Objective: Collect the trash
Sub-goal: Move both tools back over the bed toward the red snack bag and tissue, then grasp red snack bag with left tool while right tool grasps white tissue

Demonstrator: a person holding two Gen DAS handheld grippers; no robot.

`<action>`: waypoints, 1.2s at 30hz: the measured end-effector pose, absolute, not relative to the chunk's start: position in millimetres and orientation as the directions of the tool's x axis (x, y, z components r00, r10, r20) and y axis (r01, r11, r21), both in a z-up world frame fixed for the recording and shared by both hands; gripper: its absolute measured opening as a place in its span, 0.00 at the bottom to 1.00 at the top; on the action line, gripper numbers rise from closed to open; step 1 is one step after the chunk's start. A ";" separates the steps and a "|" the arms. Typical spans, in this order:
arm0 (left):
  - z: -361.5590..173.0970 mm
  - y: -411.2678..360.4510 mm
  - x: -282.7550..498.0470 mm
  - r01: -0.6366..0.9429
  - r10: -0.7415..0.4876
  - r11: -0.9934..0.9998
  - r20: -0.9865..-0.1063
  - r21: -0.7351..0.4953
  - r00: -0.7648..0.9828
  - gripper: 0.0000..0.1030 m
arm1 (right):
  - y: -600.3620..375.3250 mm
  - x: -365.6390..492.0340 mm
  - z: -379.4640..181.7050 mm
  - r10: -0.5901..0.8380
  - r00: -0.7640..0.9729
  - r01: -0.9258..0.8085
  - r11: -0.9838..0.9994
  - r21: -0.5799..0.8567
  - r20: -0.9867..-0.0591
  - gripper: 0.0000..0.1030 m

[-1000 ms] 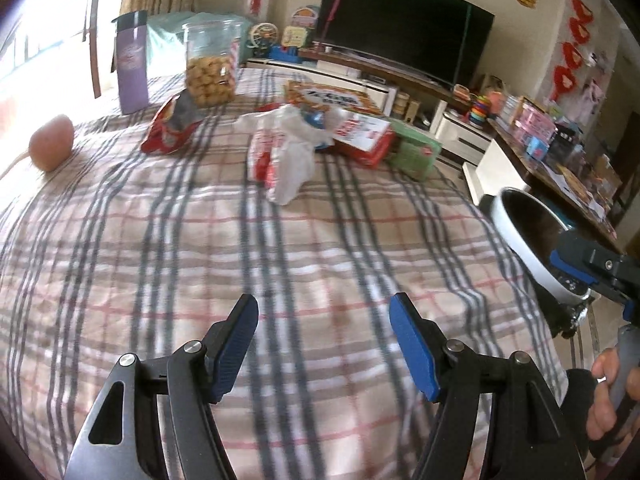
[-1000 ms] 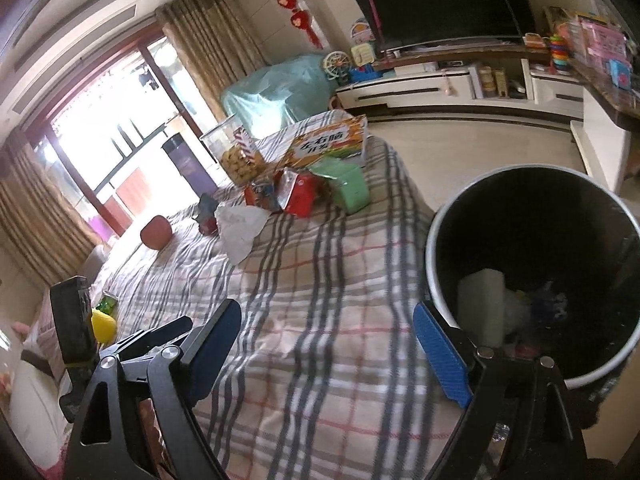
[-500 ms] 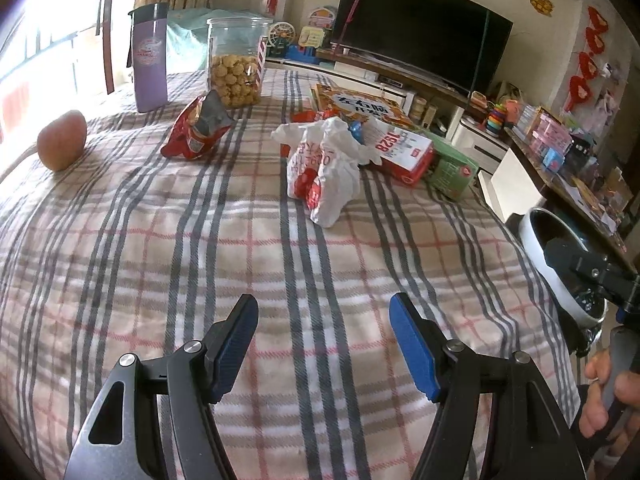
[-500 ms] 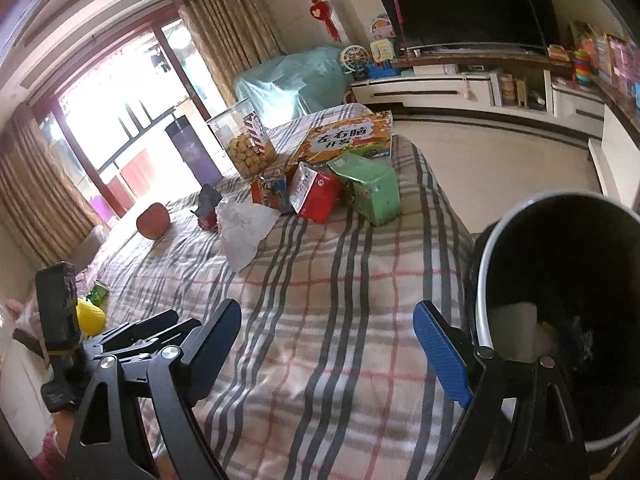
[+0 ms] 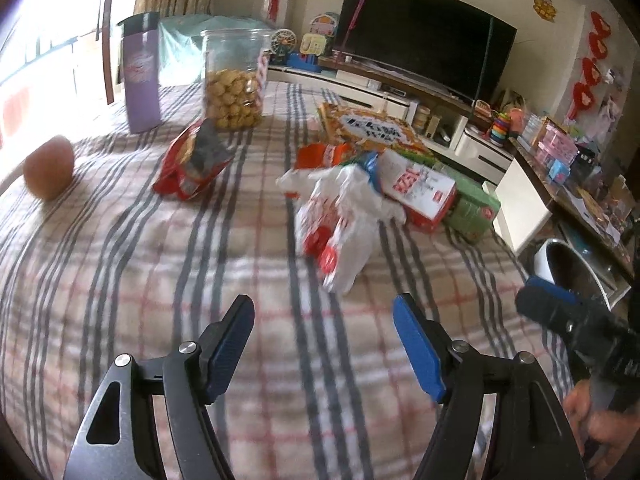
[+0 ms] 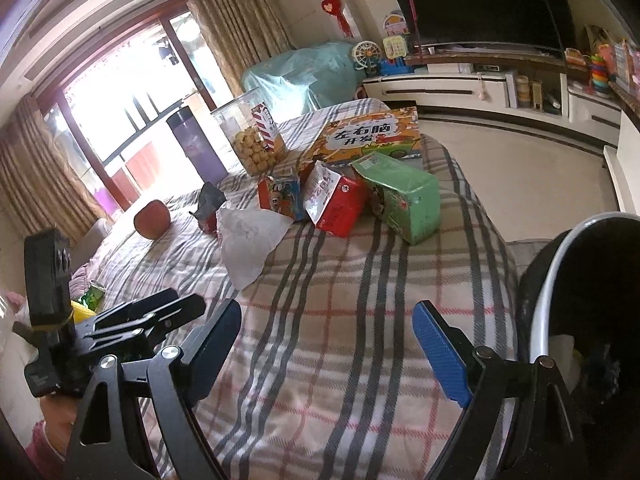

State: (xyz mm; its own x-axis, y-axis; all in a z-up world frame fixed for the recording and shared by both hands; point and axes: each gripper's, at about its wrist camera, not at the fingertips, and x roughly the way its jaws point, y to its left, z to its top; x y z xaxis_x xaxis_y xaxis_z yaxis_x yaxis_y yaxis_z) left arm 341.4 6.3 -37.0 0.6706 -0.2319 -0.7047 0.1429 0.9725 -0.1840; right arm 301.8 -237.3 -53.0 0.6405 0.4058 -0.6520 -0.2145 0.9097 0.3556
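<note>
Two hand-held grippers hover over a plaid-covered surface (image 5: 120, 264) strewn with snack packaging in a living room. The left gripper (image 5: 324, 344), its jaws opening and with nothing between them, points toward a crumpled white-and-red plastic bag (image 5: 340, 220) that lies ahead of the jaws and slightly right of their centre line, apart from both blue pads. Behind the bag sit a red-and-white carton (image 5: 420, 196) and a green box (image 5: 472, 208), touching each other; a red snack packet (image 5: 192, 164) lies to the left, near a clear jar of round biscuits (image 5: 234, 84), a purple tumbler (image 5: 140, 80) and an apple (image 5: 48, 168).

The right gripper (image 6: 326, 344) stands with jaws wide and nothing held, over bare plaid cloth. From its view the plastic bag (image 6: 250, 244) lies ahead and left of the jaws, well clear of them. A black bin with a white rim (image 6: 540, 320) stands just beside the surface's edge, to the right of the right jaws, with pale scraps visible inside. A person's hand (image 5: 600, 420) grips the right gripper's handle.
</note>
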 end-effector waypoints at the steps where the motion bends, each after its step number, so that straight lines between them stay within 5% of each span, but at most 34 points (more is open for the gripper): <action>1: -37.9 3.1 347.1 0.148 -0.232 0.972 -0.704 -0.180 0.672 0.70 | -237.4 303.3 -53.5 0.407 0.640 -0.213 0.909 0.358 -0.652 0.86; 29: -58.4 88.0 446.0 -0.030 -0.054 0.994 -0.695 -0.109 0.717 0.70 | -146.2 374.9 -76.7 0.476 0.581 -0.239 0.875 0.420 -0.661 0.86; 33: -65.4 87.6 468.0 -0.023 -0.044 0.996 -0.691 -0.088 0.721 0.69 | -137.0 385.9 -86.0 0.463 0.570 -0.212 0.881 0.423 -0.678 0.77; 36: -75.1 87.6 484.9 -0.003 -0.082 0.993 -0.717 -0.117 0.692 0.32 | -132.2 388.3 -89.3 0.464 0.561 -0.219 0.881 0.419 -0.685 0.51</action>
State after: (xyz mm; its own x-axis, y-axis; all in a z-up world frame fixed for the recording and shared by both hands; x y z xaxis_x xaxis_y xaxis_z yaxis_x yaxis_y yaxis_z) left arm 484.9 87.6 -75.1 0.6924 -0.0824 -0.7168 -0.0026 0.9932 -0.1167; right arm 388.3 -132.2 -89.3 0.5612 0.4645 -0.6851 -0.2186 0.8815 0.4186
